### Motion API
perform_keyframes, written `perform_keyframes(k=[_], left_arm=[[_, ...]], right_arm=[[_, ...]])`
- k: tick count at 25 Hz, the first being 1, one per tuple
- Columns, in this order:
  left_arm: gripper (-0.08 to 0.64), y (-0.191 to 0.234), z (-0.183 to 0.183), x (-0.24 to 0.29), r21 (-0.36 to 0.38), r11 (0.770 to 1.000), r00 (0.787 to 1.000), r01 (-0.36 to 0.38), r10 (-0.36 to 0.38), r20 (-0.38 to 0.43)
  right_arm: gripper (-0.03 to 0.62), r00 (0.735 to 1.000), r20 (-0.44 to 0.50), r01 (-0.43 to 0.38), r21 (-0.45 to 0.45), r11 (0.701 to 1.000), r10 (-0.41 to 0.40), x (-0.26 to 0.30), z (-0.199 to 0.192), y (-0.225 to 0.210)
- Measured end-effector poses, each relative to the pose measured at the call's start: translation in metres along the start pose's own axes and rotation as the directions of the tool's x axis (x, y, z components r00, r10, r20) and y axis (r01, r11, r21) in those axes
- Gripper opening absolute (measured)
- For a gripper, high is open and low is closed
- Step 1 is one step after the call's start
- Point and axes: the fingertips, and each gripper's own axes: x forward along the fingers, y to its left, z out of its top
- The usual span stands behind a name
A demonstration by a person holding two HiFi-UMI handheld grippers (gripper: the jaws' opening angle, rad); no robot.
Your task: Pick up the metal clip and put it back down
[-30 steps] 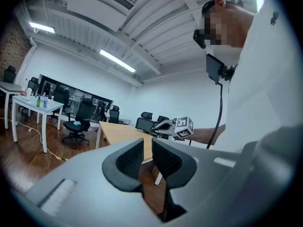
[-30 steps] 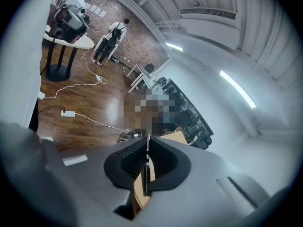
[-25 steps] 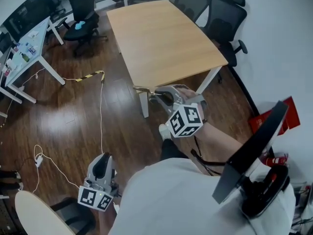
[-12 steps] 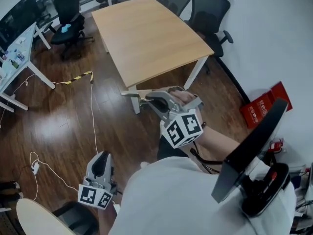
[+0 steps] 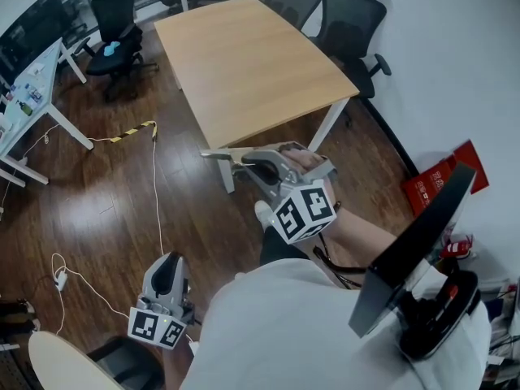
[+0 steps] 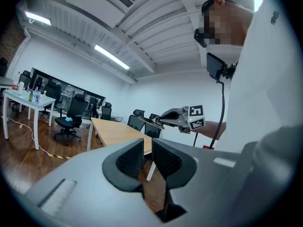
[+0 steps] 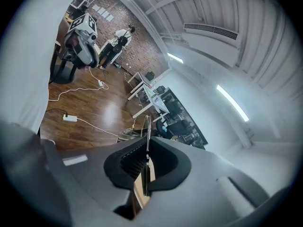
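Observation:
My right gripper (image 5: 244, 160) is held in the air just in front of the near corner of the wooden table (image 5: 244, 63). It is shut on the metal clip (image 5: 218, 154), whose thin bright end sticks out to the left past the fingertips. In the right gripper view the clip (image 7: 147, 136) shows as a narrow metal strip pinched between the dark pads. My left gripper (image 5: 168, 265) hangs low by my side over the floor. Its jaws (image 6: 147, 150) stand a narrow gap apart with nothing between them. The left gripper view also catches the right gripper (image 6: 163, 119).
Black office chairs (image 5: 349, 23) stand behind the table, another (image 5: 110, 47) at the far left near a white desk (image 5: 32, 80). A white cable (image 5: 154, 201) and yellow-black tape (image 5: 130, 130) lie on the dark wooden floor. A red object (image 5: 443, 181) leans by the right wall.
Over the second the view shifted a little and the right gripper with the clip came slightly nearer me, away from the table corner. In the last half second almost nothing moved.

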Motion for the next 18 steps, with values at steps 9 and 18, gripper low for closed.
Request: perform_keyframes(k=[9, 18], left_arm=[[0.043, 0.017, 0.009, 0.047, 0.005, 1.000, 1.000, -0.026, 0.026, -0.014], [0.043, 0.037, 0.031, 0.130, -0.046, 0.996, 0.997, -0.072, 0.071, -0.033]], right_arm=[[0.005, 0.999, -0.032, -0.029, 0.004, 1.000, 0.029, 0.057, -0.067, -0.023], [0.005, 0.987, -0.121, -0.106, 0.036, 0.994, 0.109, 0.170, -0.198, -0.053]])
